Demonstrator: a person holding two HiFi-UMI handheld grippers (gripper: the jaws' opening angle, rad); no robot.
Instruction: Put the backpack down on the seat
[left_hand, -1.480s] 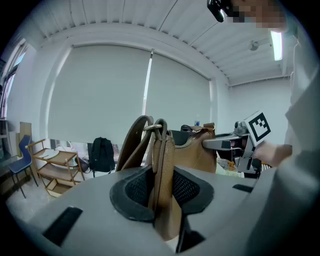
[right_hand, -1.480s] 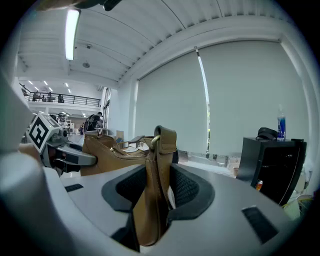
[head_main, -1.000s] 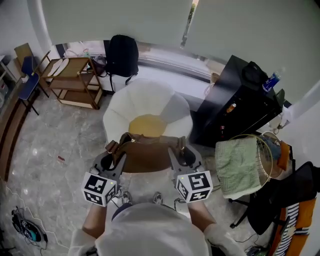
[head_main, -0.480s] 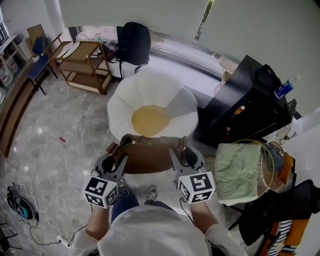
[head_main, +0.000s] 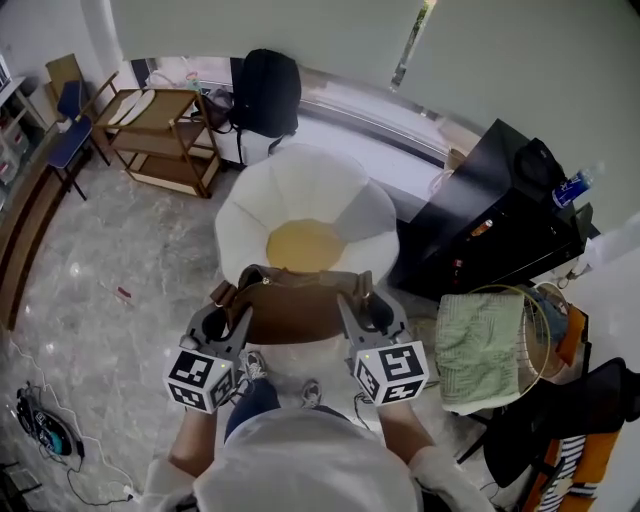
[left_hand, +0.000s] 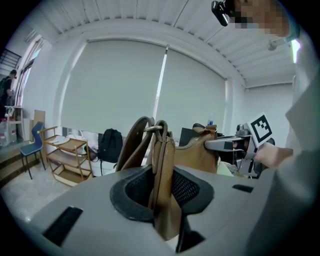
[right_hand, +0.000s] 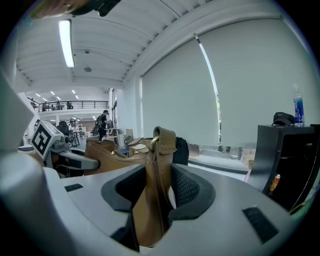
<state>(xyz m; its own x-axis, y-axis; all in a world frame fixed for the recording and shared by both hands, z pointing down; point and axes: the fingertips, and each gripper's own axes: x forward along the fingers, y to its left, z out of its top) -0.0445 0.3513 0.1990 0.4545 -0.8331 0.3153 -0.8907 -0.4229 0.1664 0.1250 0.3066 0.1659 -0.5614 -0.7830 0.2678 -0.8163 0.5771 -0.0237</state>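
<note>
Left gripper (head_main: 233, 318) and right gripper (head_main: 357, 308) reach forward side by side, fingers (left_hand: 186, 188) clamped on the brown bag (head_main: 296, 312).

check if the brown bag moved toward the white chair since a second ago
No, not noticeably: the brown bag has its far edge at the near edge of the yellow cushion on the white chair, as before.

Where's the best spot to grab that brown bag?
Pinch the strap tabs at its two ends, coming from the person's side. They are thin, flat leather standing upright, so jaws close on them easily. The left tool and right tool each grip one; the brown bag hangs level.
</note>
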